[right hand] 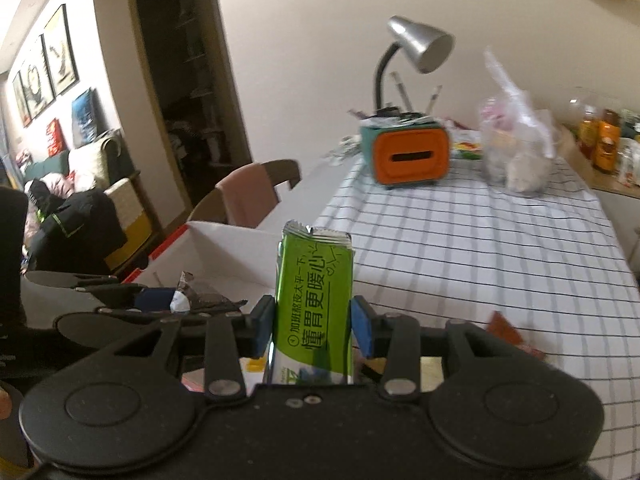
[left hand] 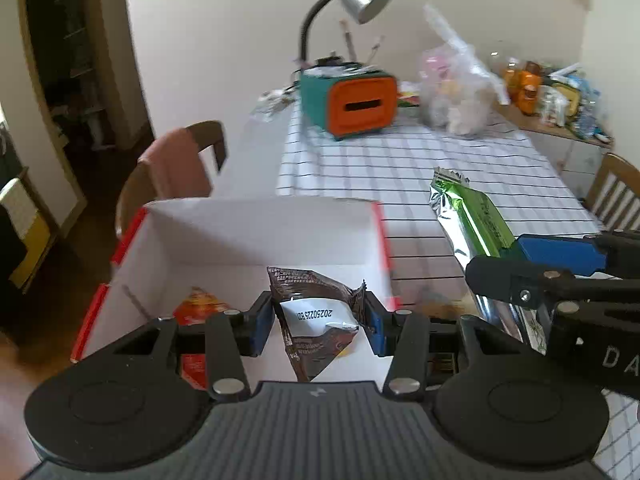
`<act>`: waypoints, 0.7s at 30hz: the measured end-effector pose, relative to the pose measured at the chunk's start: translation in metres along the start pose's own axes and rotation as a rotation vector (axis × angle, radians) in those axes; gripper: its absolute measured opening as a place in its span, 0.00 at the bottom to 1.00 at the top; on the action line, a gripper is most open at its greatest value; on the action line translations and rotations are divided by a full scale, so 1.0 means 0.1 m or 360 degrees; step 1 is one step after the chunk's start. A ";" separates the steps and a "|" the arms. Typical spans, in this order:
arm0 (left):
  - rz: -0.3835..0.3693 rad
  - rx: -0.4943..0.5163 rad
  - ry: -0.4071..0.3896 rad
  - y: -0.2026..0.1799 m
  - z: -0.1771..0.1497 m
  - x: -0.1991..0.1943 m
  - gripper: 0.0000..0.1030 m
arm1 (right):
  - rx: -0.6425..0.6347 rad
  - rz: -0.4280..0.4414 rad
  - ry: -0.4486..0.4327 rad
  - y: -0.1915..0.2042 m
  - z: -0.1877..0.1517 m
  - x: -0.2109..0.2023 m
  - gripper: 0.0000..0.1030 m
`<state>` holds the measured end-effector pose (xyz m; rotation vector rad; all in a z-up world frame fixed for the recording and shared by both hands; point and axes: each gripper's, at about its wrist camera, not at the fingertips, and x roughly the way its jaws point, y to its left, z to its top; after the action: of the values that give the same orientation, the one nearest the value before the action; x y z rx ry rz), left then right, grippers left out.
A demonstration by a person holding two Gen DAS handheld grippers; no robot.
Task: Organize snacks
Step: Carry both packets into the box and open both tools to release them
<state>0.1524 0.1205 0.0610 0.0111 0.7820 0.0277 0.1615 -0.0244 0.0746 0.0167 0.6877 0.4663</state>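
L gripper (left hand: pixel 316 322) is clamped on a crumpled brown snack packet (left hand: pixel 316 312), hanging over the open white box (left hand: pixel 256 236) w/ 1 red packet (left hand: pixel 200 304) inside. R gripper (right hand: pixel 312 326), just beside & right of the box, pinches a green bar (right hand: pixel 314 304), long axis along its fingers. L is nearer; box lies left of R.

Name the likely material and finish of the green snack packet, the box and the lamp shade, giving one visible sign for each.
Green snack packet: probably metallised plastic film, glossy; silvery, crimped end seal.
Box: looks like white cardboard, matte; flat folded walls with red edges.
Lamp shade: seems brushed or satin metal, possibly silver-painted; soft grey sheen.
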 end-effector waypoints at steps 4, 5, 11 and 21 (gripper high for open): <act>0.0065 -0.0038 0.0028 0.30 0.00 0.11 0.45 | -0.0037 0.0011 0.0039 0.24 0.07 0.28 0.39; 0.0077 -0.0048 0.0034 0.37 0.00 0.13 0.45 | -0.0043 0.0011 0.0047 0.29 0.09 0.36 0.39; 0.0164 -0.0087 0.0067 0.76 0.00 0.31 0.45 | -0.0041 0.0004 0.0128 0.50 0.12 0.74 0.39; 0.0232 -0.0095 0.0156 1.07 -0.06 0.67 0.45 | -0.0089 -0.0059 0.0278 0.68 -0.01 1.28 0.39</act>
<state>0.1935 0.2297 0.0113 0.0100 0.8768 0.1912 0.2195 0.0898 0.0072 -0.0900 0.8446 0.4547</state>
